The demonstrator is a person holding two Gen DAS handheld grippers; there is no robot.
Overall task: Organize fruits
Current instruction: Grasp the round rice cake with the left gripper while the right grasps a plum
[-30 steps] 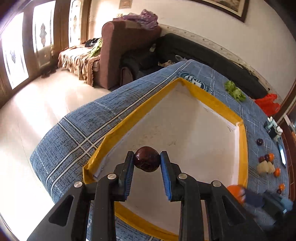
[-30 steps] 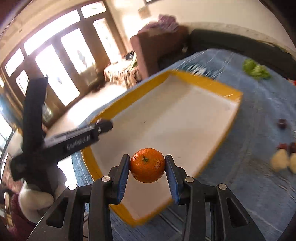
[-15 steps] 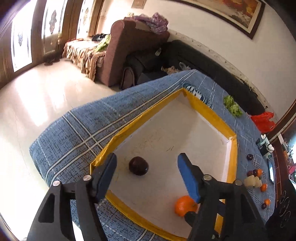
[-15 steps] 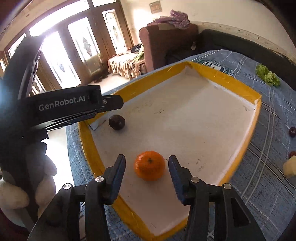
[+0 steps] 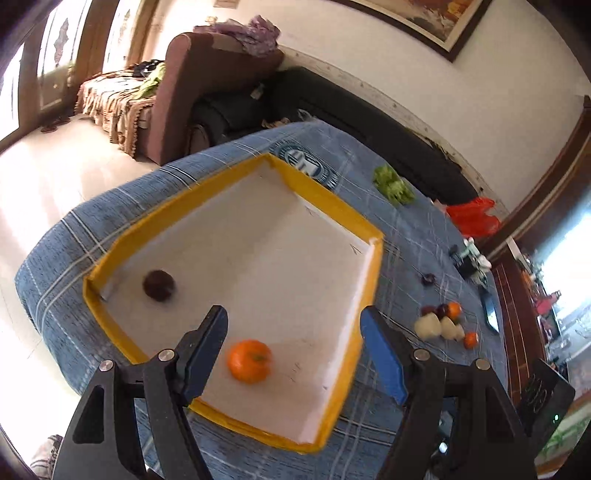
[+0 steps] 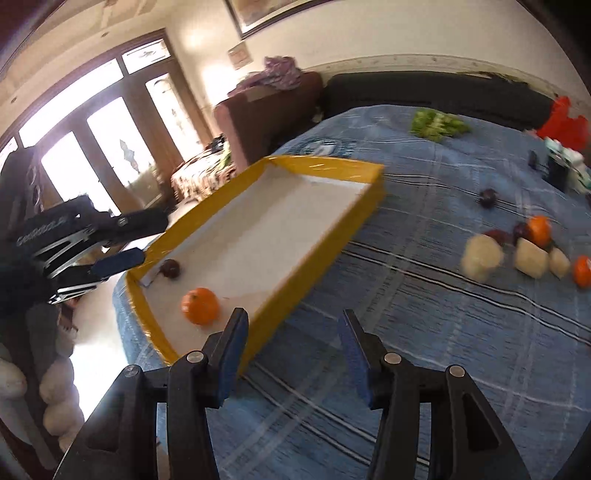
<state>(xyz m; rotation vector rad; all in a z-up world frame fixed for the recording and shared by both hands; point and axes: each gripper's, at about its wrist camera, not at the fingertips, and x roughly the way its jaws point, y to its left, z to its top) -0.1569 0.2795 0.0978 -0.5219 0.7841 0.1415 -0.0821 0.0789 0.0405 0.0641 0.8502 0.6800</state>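
Left gripper fingers spreading open, empty, above tray | dark plum and orange sitting inside tray, likely sorted | right gripper fingers parting, empty, over blue cloth | right view showing remaining fruit pile closer; left view showing it far off.

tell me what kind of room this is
Most likely a home living room: a brown sofa and a dark couch stand by the wall, a framed picture hangs above, and tall glazed doors let in daylight.
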